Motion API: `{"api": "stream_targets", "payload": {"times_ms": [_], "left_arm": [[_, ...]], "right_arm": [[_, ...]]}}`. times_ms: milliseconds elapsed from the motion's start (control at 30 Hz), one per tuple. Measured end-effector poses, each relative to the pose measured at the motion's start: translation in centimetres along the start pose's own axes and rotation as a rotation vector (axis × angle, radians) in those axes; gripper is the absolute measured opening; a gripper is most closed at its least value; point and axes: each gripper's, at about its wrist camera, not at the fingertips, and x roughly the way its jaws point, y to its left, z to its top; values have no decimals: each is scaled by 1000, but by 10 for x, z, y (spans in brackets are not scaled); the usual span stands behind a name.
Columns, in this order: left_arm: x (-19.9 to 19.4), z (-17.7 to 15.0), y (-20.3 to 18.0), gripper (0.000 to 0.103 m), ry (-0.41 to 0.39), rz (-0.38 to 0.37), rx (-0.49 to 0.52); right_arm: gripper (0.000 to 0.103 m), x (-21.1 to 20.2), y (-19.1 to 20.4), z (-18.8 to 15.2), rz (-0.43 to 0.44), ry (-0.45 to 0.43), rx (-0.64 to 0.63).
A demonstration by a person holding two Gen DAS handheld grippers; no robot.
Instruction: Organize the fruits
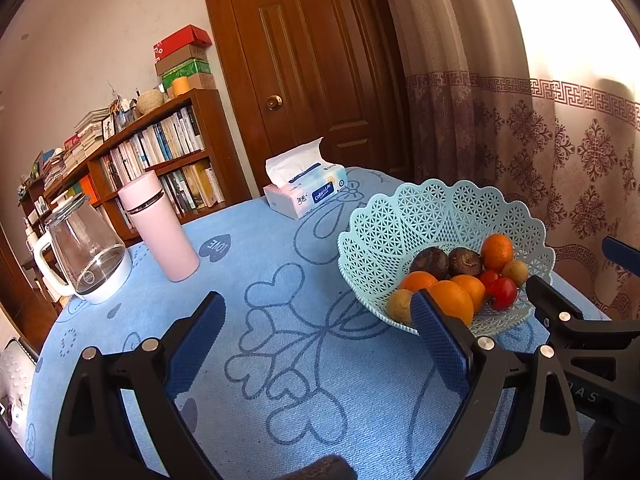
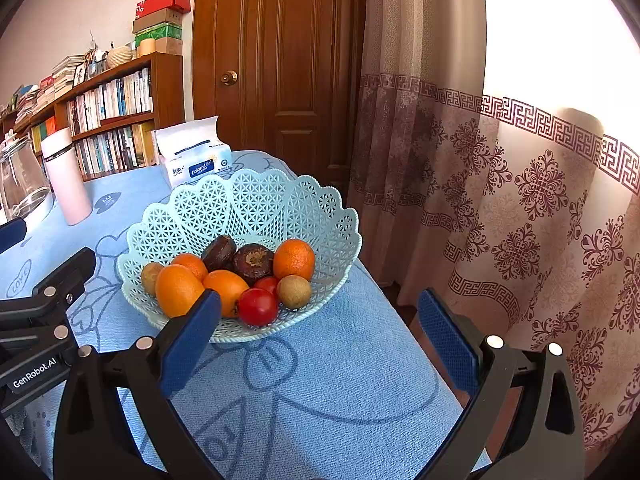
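We see all fruit piled in pale-blue lattice plastic basket on blue cloth table. Our left gripper and right gripper gape wide, empty. Stage unclear: sorted already, or awaiting sorting.

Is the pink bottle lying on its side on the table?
No, the pink bottle stands upright on the table, beside the glass kettle.

Black claw frames, blue textured pads, silver screws.

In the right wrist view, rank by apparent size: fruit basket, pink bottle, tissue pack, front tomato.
1. Fruit basket
2-3. Pink bottle and tissue pack: too alike to rank
4. Front tomato
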Motion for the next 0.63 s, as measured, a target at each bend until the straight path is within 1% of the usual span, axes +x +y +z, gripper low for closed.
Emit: {"api": "stream_targets", "payload": {"times_ms": [367,500,633], "left_arm": [[-4,0,-2,93,-2,-22,13],[-3,-3,3,93,44,-37,-10],[-3,-11,17,93,93,-40,-42]], "right_arm": [[100,4,-1,-2,3,14,2],[100,7,-1,-2,16,30,1],[100,8,-1,-4,52,74,13]]}}
